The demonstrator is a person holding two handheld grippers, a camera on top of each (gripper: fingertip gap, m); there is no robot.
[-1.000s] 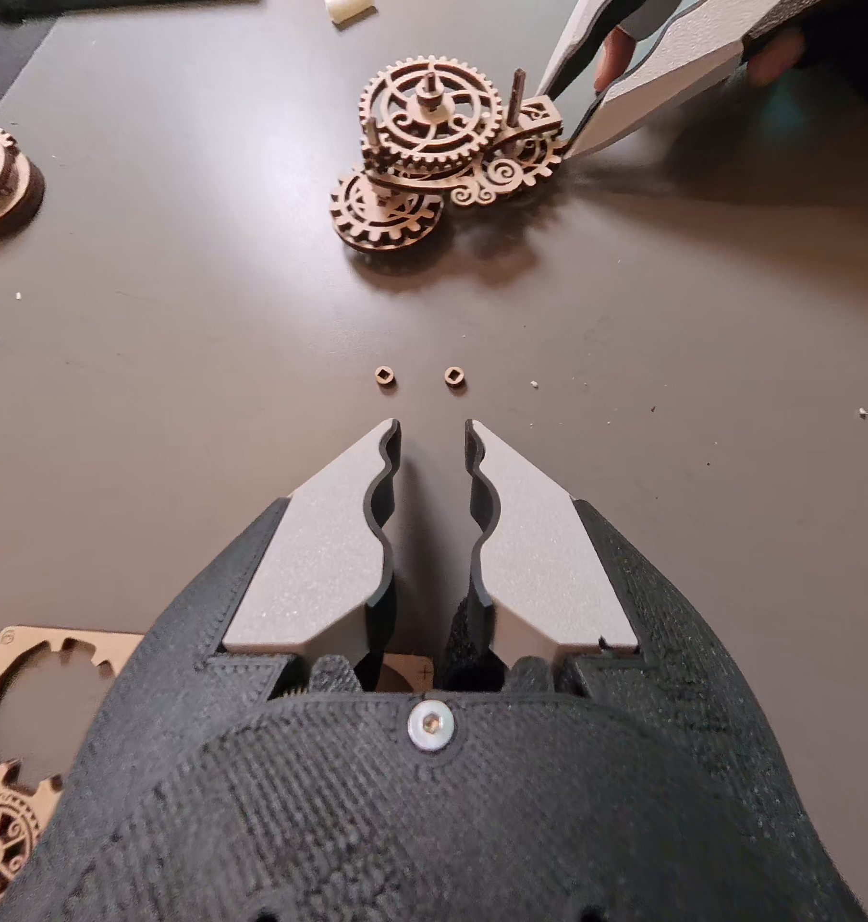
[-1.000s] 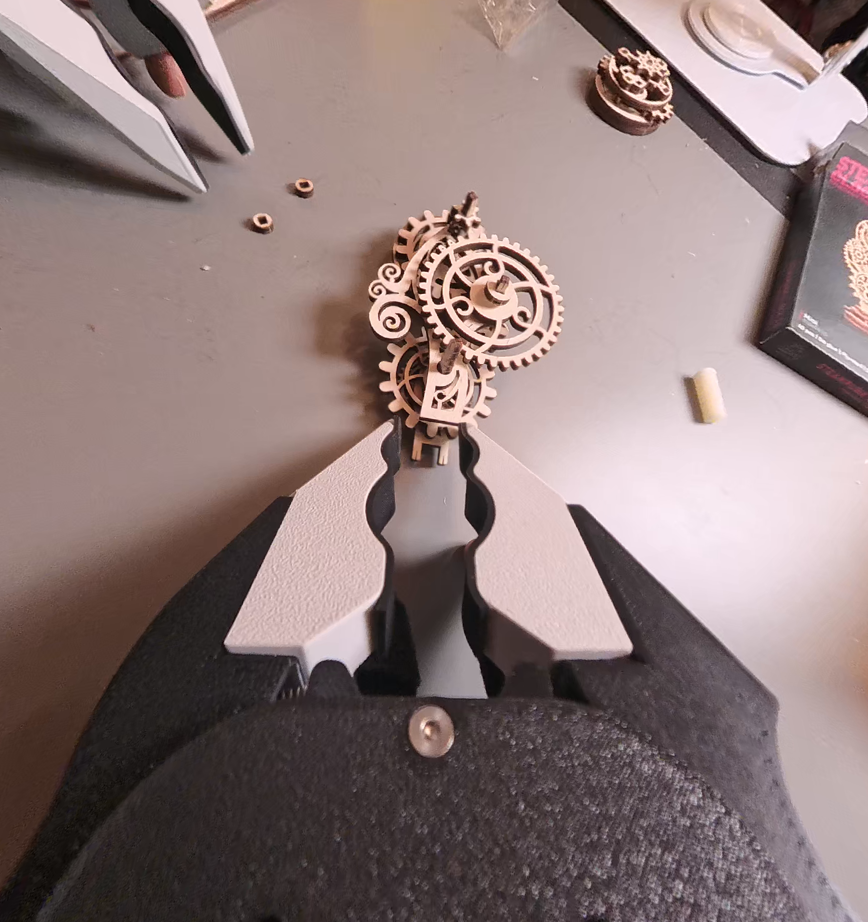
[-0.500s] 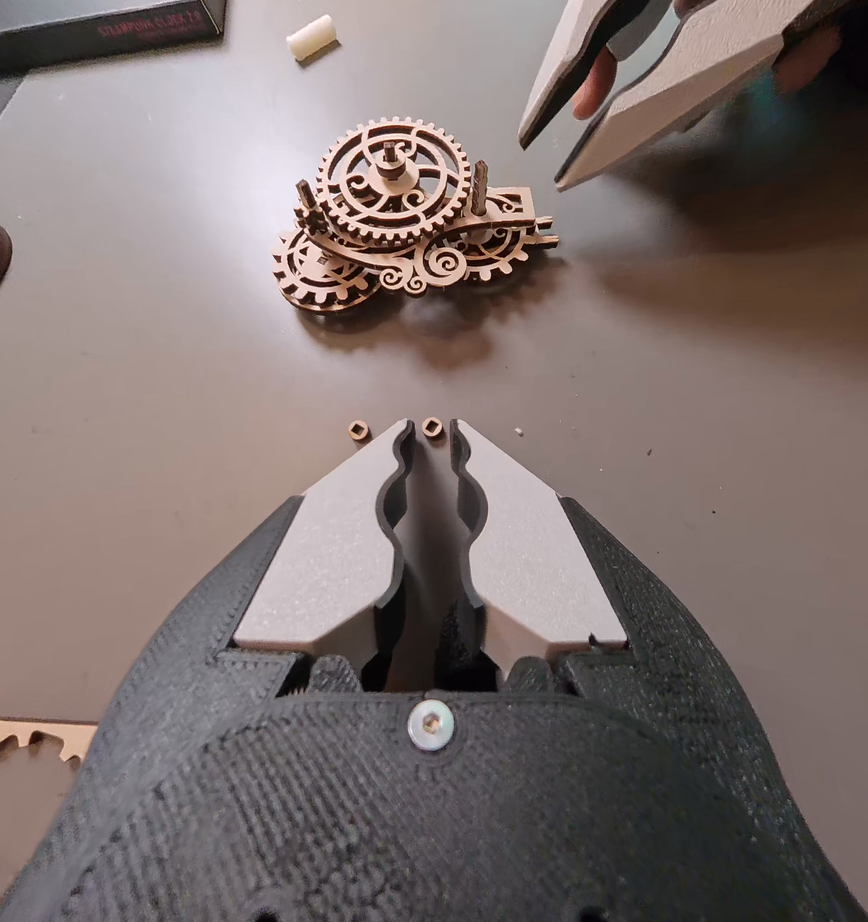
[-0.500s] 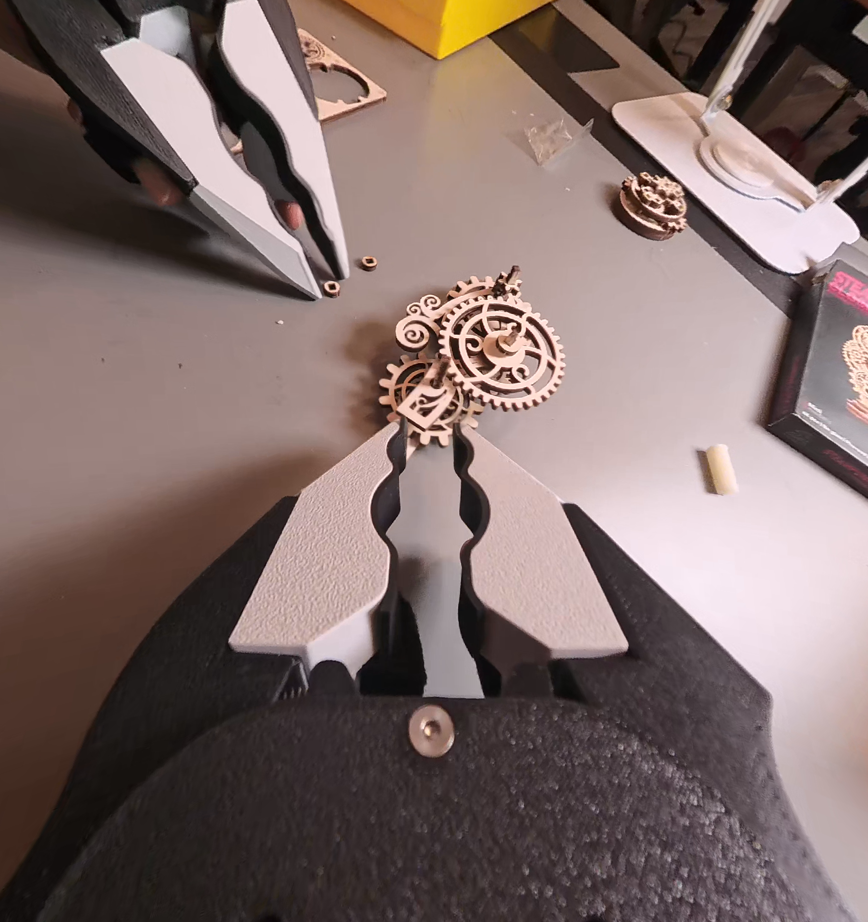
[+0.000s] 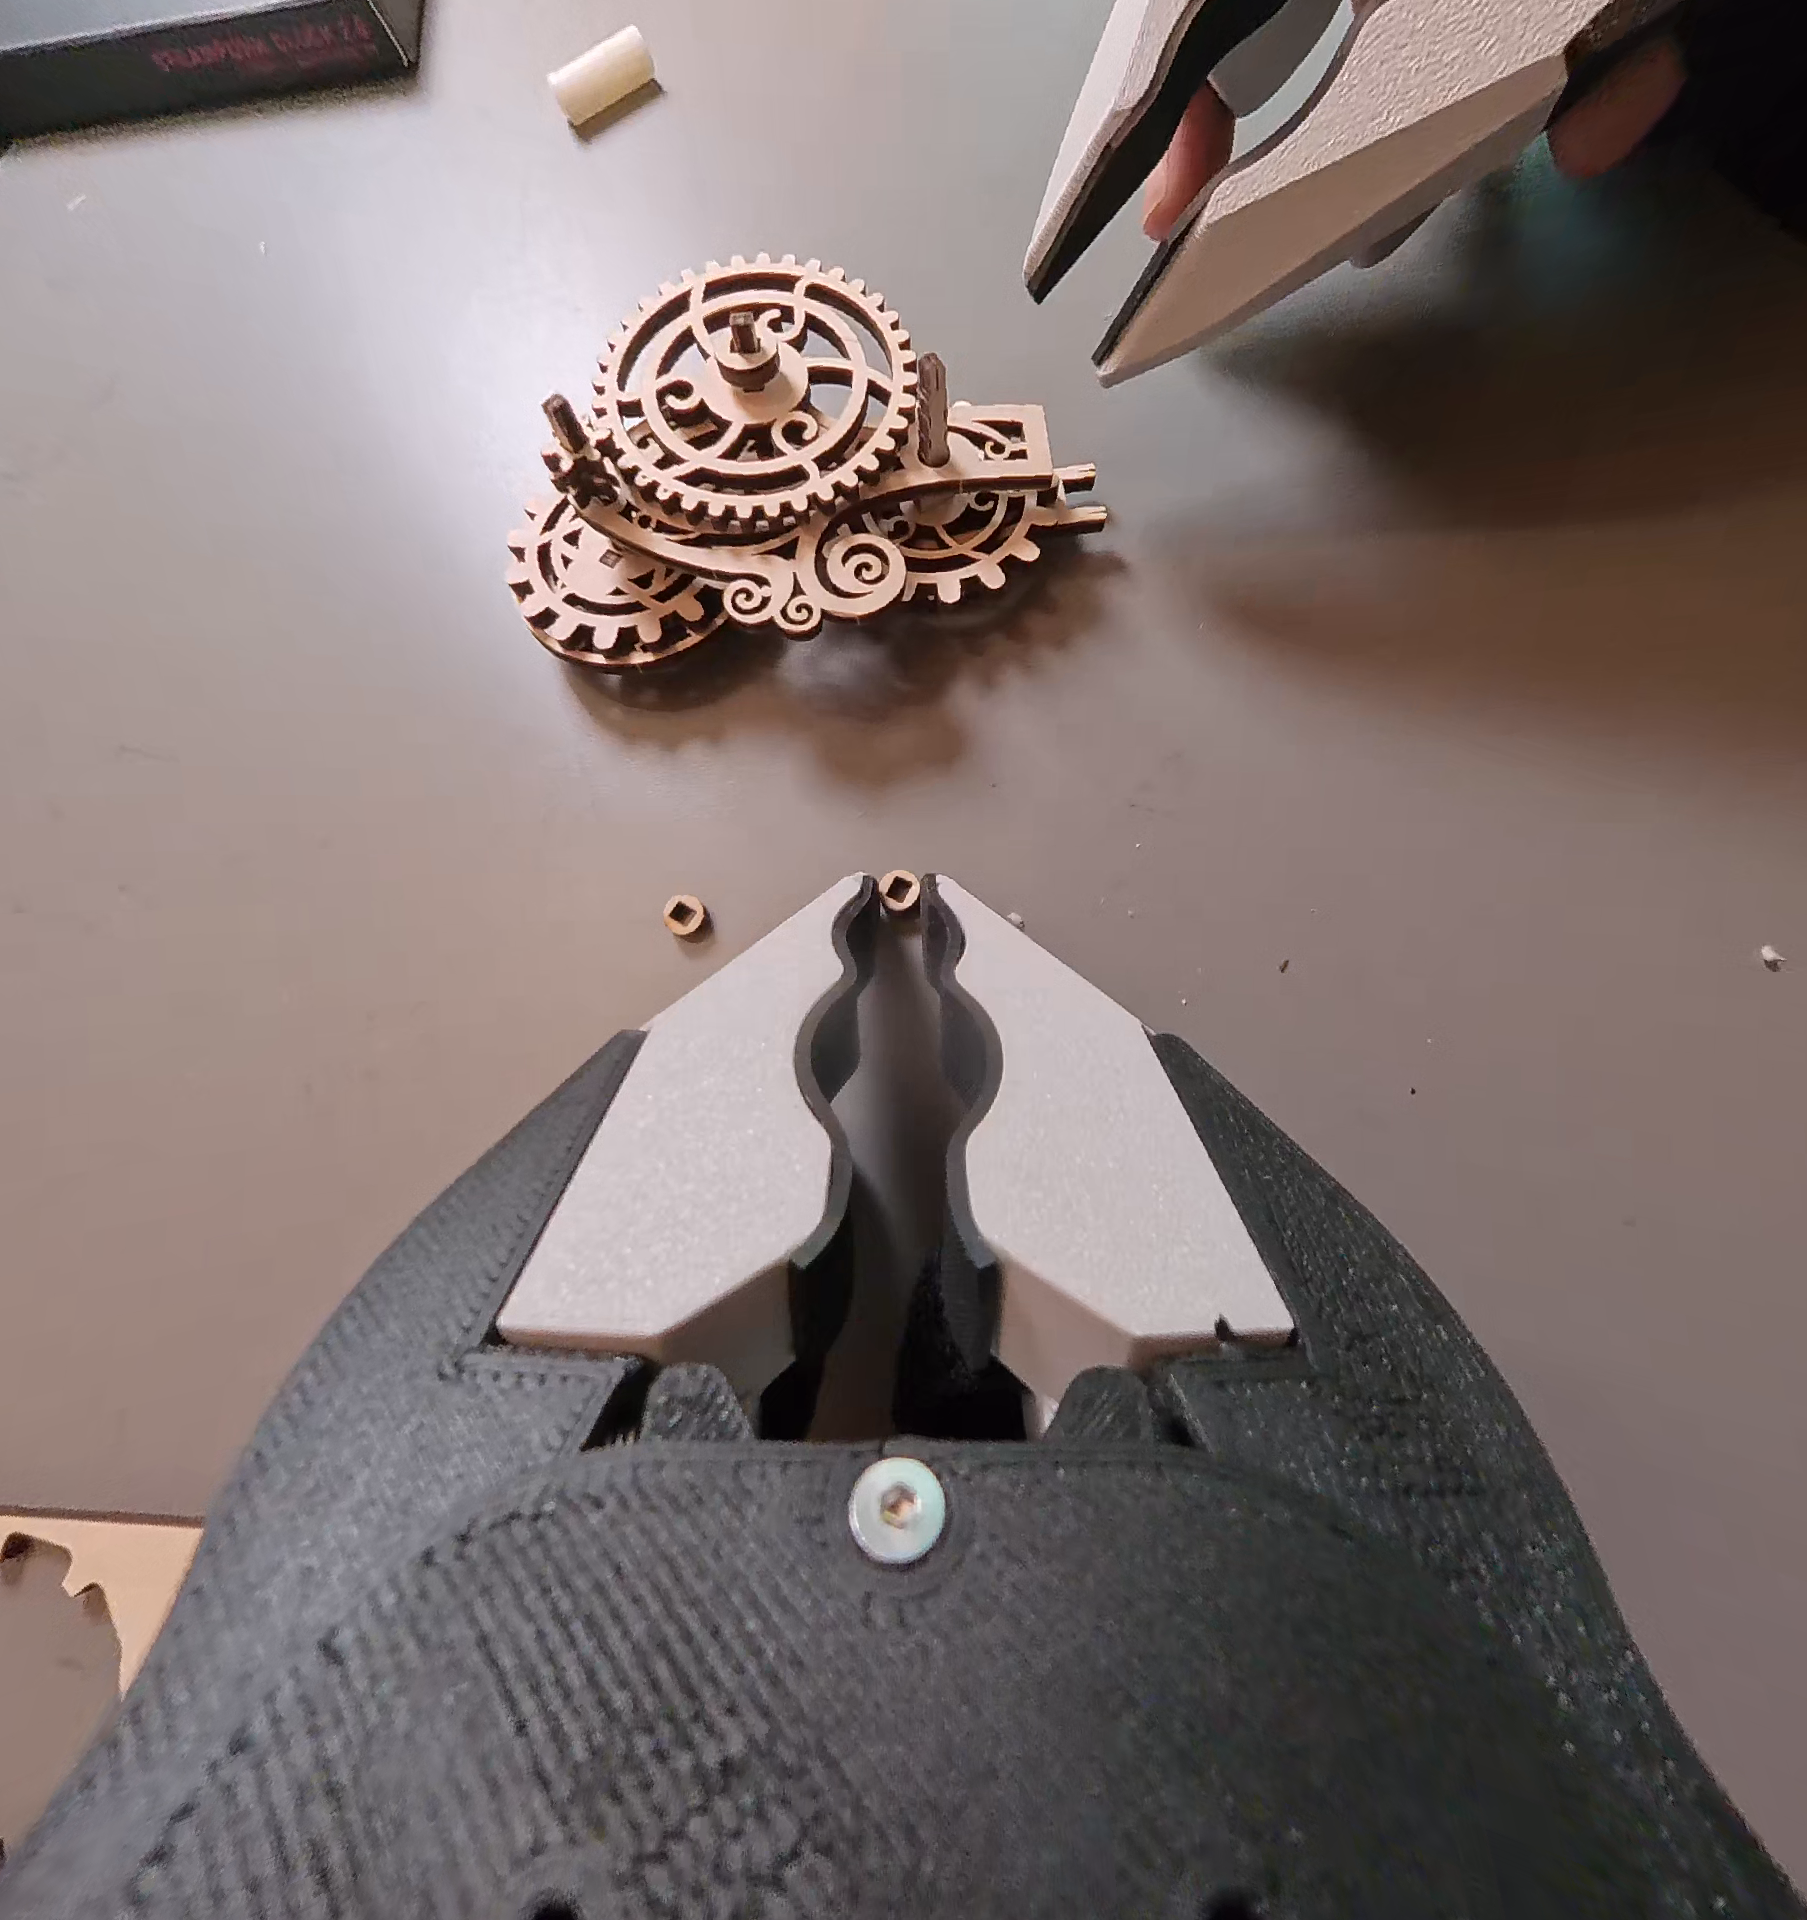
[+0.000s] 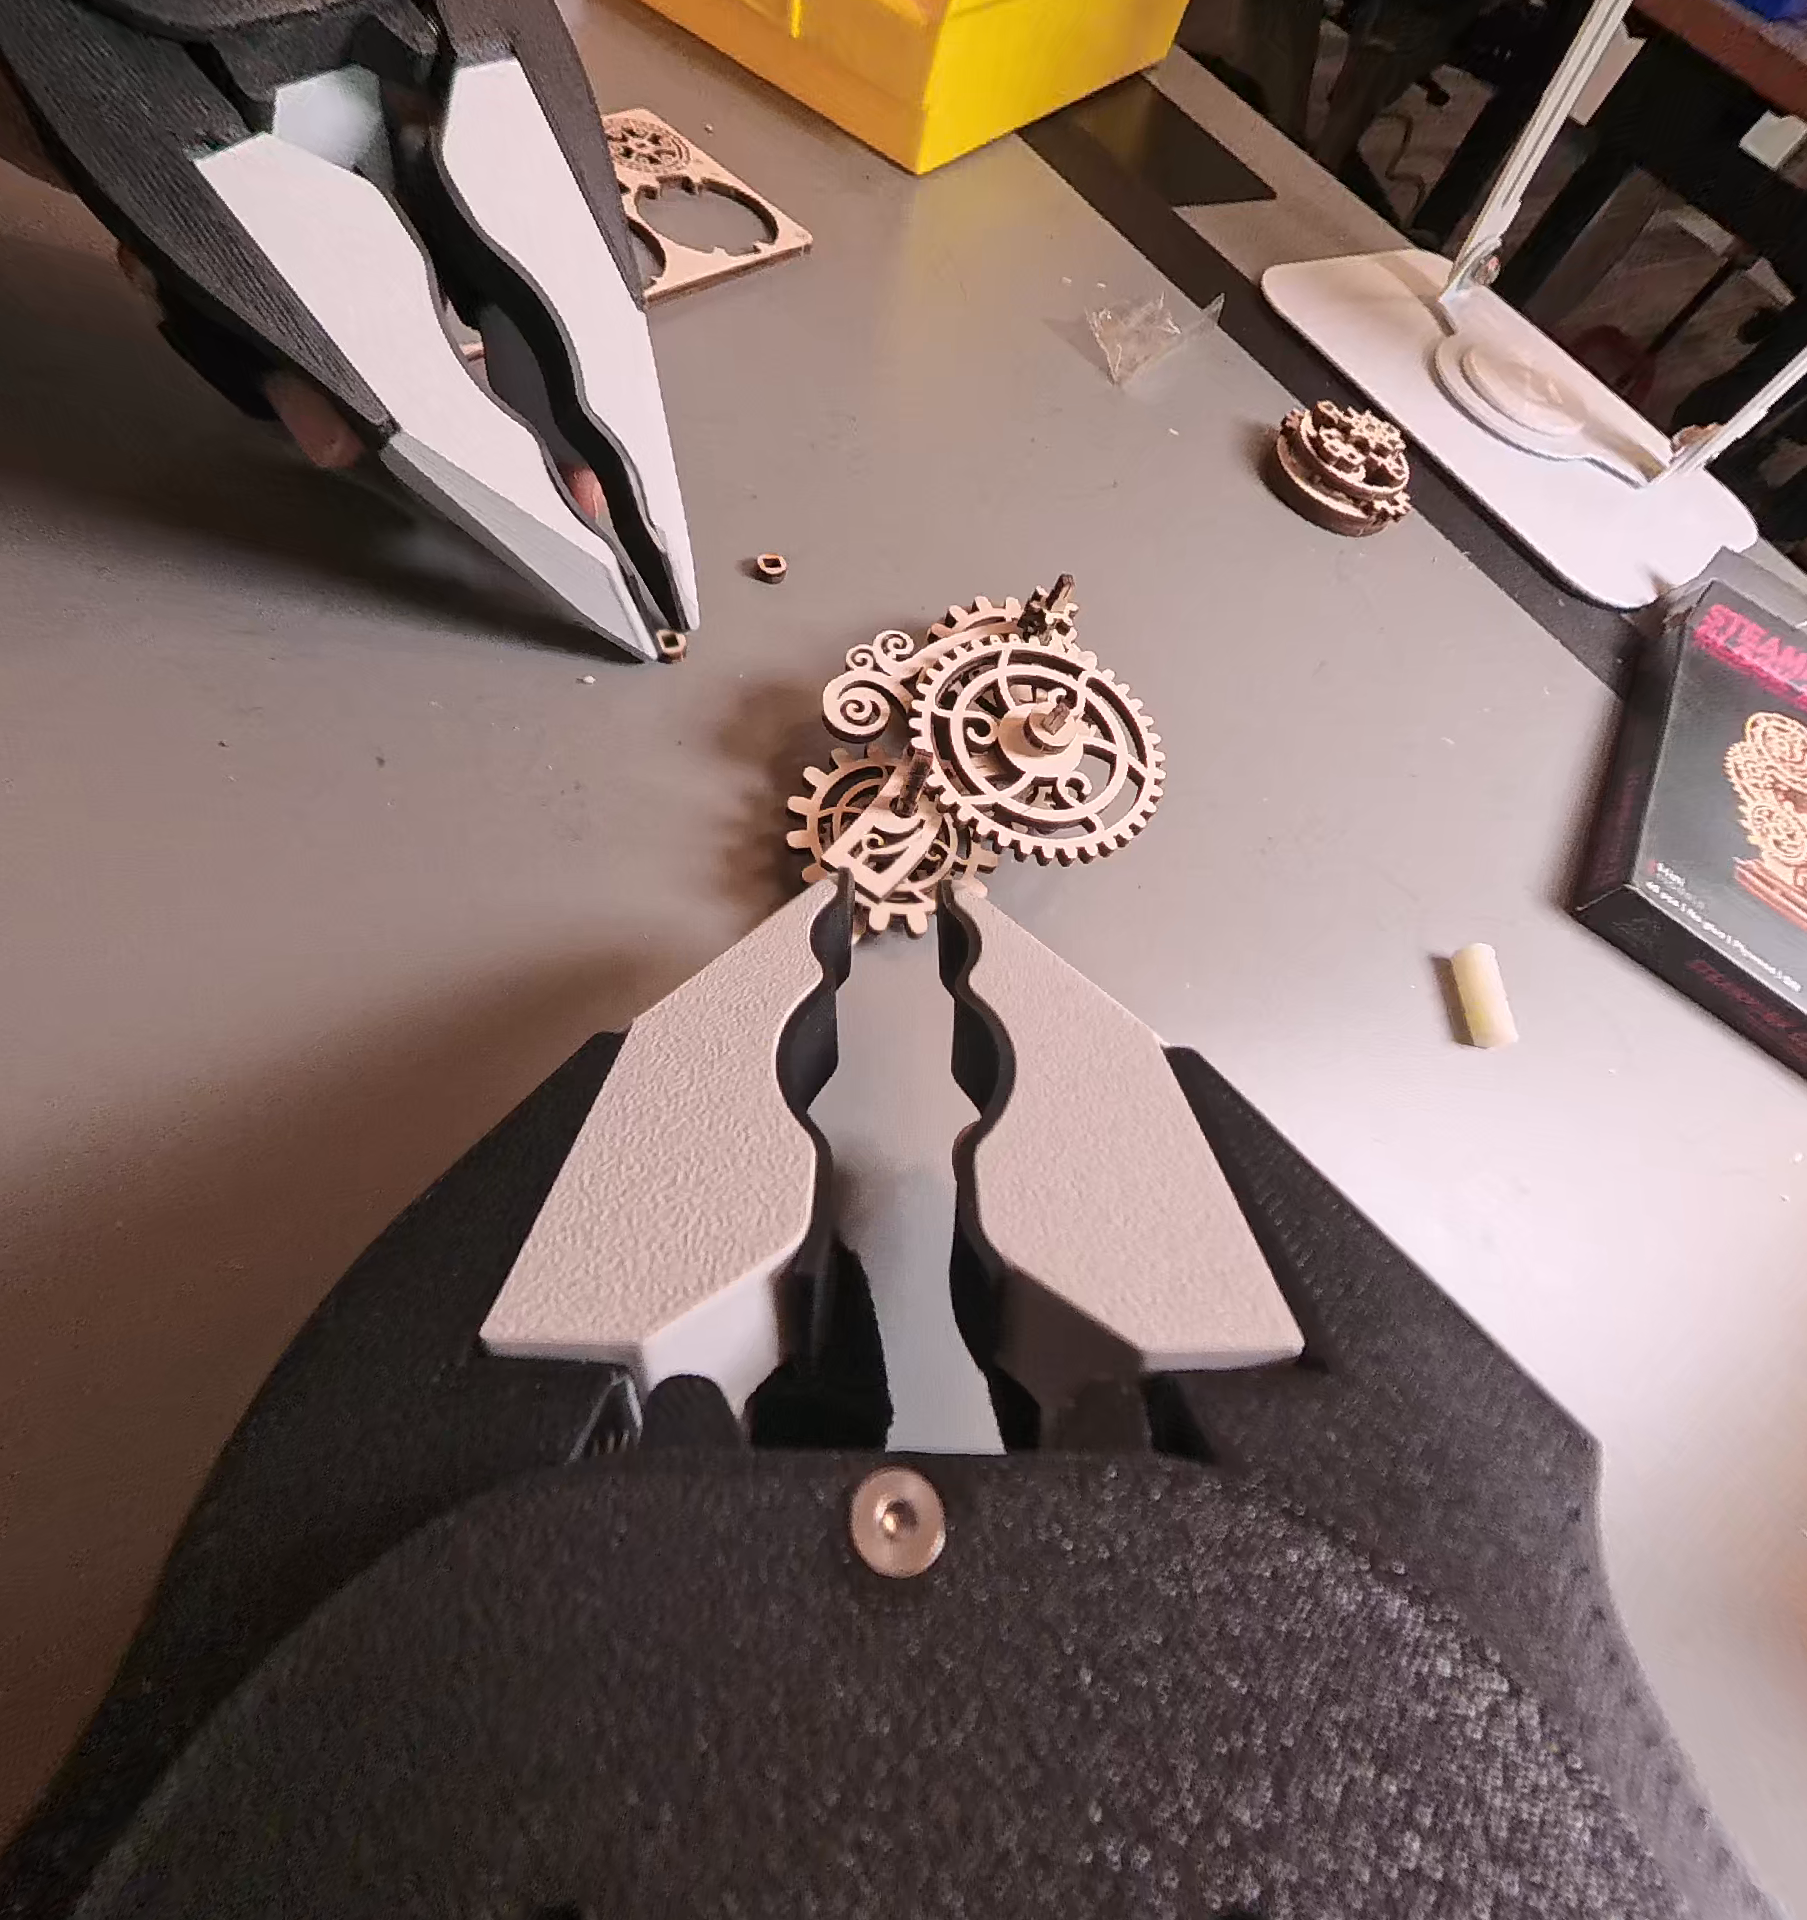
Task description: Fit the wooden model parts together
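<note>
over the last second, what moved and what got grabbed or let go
The left gripper moved forward to the two small wooden rings and closed on the right one, the wooden ring. The right gripper let go of the gear assembly and lifted away. The assembly and the other ring stay on the table.

Your left tool (image 5: 899, 896) has light grey fingers (image 5: 733, 1122) with black inner pads, on a black woven-looking body. The same colours are on your right tool (image 6: 894, 914). The small ring (image 5: 900, 895) at the left tips is pale tan wood with a dark square hole. The gear model (image 5: 774, 468) is light beige with dark burnt edges, cut in scrolls and spirals. The surface (image 5: 255, 831) is plain grey-brown. You see a yellow box (image 6: 930, 62), a cream cylinder (image 6: 1479, 992), and a black box (image 6: 1740, 831) with reddish print, perhaps pink.
</note>
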